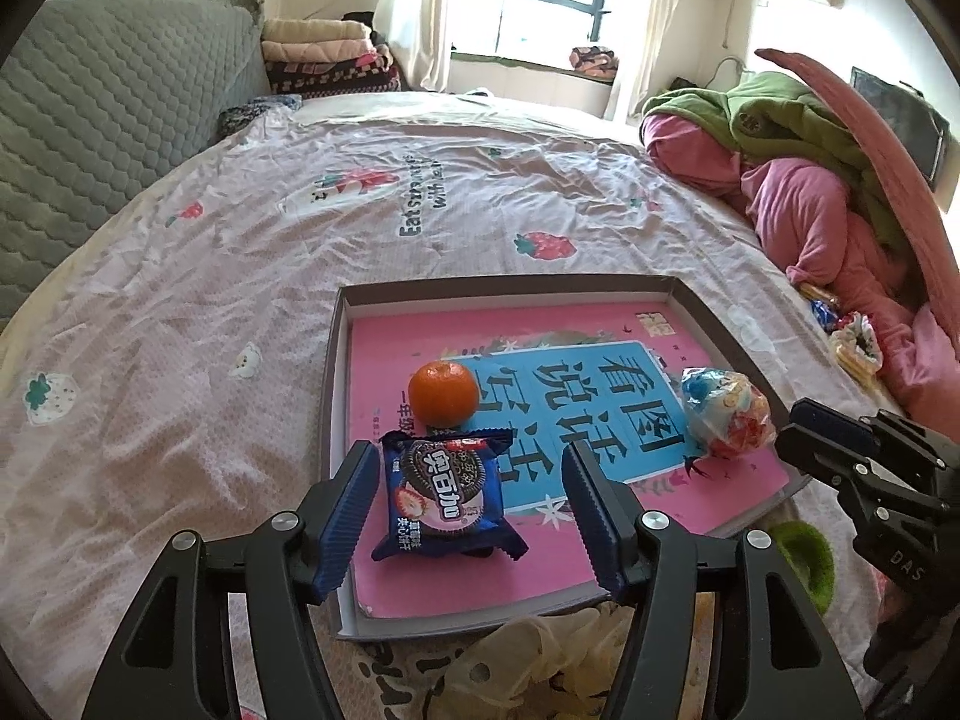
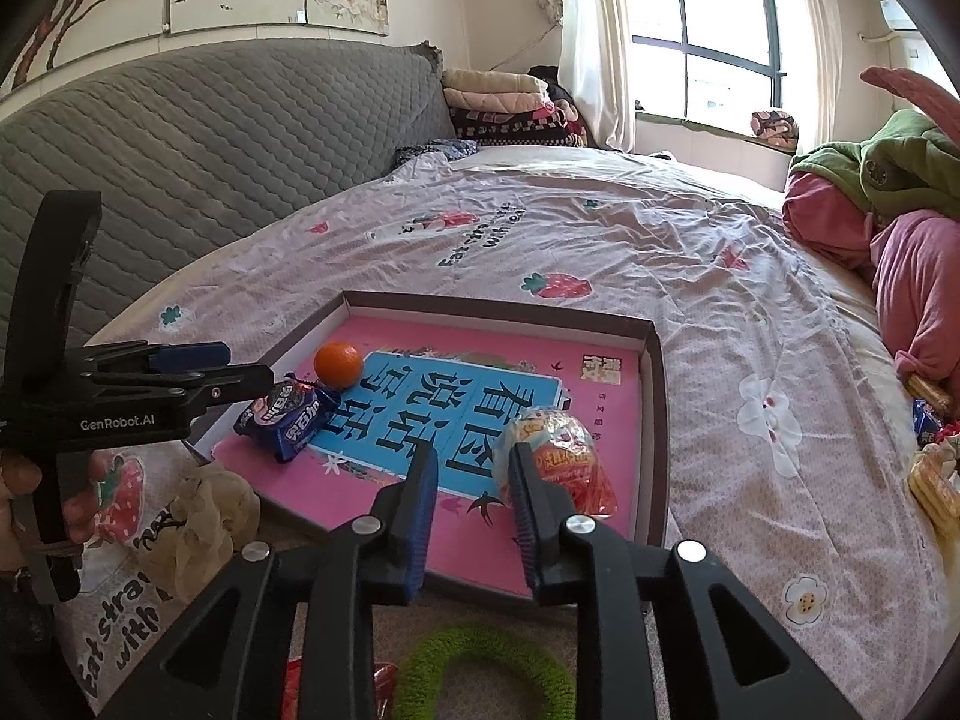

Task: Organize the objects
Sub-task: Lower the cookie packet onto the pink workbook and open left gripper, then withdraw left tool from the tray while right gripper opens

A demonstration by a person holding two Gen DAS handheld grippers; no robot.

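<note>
A shallow grey box (image 1: pixel 510 287) lies on the bed with a pink and blue book (image 1: pixel 636 384) flat inside it. On the book sit an orange (image 1: pixel 444 393), a blue cookie packet (image 1: pixel 441 495) and a round snack bag (image 1: pixel 729 414). My left gripper (image 1: pixel 468 480) is open and straddles the cookie packet, which rests on the book; the right pad stands clear of it. In the right wrist view my right gripper (image 2: pixel 474 456) is narrowly open with nothing between its fingers. The snack bag (image 2: pixel 561 450) lies just right of its right finger.
A green ring (image 2: pixel 480 666) and a crumpled beige wrapper (image 2: pixel 204 516) lie in front of the box. More snack packets (image 1: pixel 852 342) sit at the right by a pile of pink and green clothes (image 1: pixel 810 180). A grey headboard (image 1: pixel 108 120) bounds the left side.
</note>
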